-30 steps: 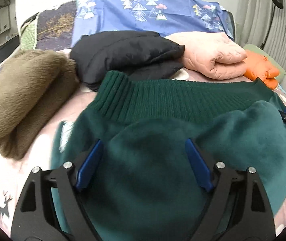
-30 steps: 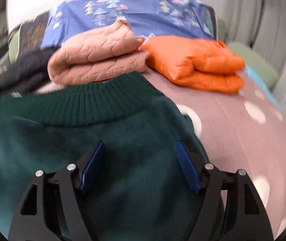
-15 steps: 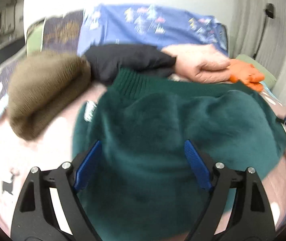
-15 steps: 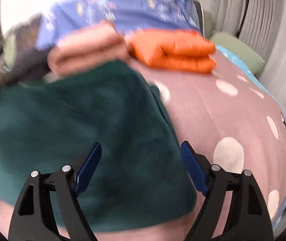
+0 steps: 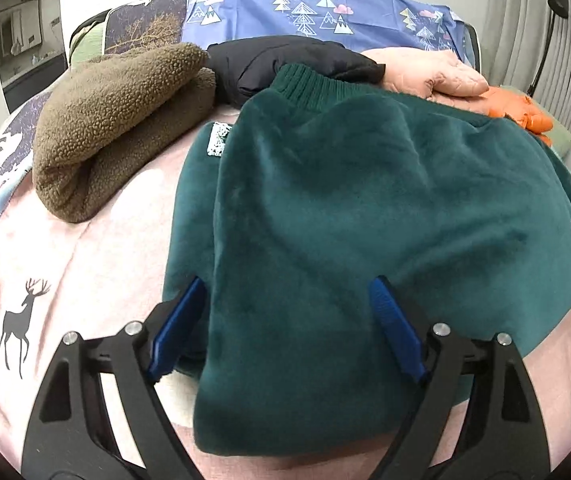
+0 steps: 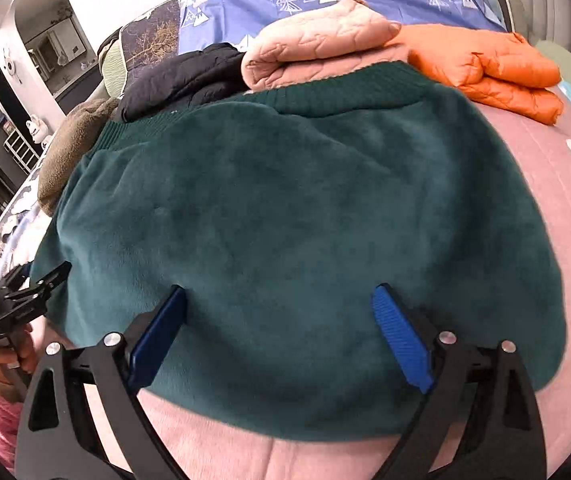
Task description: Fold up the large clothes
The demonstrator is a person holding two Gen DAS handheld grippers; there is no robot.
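1. Green fleece sweater (image 5: 365, 216) folded into a thick bundle, lying on the pink bed cover (image 5: 85, 264); ribbed hem (image 6: 345, 84) at the far edge, touching the row of folded garments behind.
2. Left gripper (image 5: 285, 320) above the near left part of the bundle; fingers (image 5: 175, 330) spread wide, nothing clamped. Left finger at the stepped side edge, where a lower layer sticks out past the top one.
3. Right gripper (image 6: 281, 328) above the near edge, seen from the right wrist view; fingers (image 6: 399, 338) likewise wide apart, no cloth between them. Whether the tips press the fleece cannot be told.
4. Step in hand, as judged: folds done, bundle released, tidying or shifting toward the row left to do.
5. To do it well: square the protruding lower layer and white label (image 5: 218, 139) under the top layer before any move, else a ragged left side.
6. For a shift: both grippers low at the near corners, all layers pinched at once, lifted level; a top-layer-only pinch likely to peel the fold open.
7. Fleece thick and springy by its look; flat pressing along the top likely to settle the puffed centre.
8. Care at the far edge: brown fleece (image 5: 117, 120), black jacket (image 5: 285, 60), pink quilted jacket (image 6: 313, 44) and orange jacket (image 6: 485, 68) close behind, easily pushed out of line.
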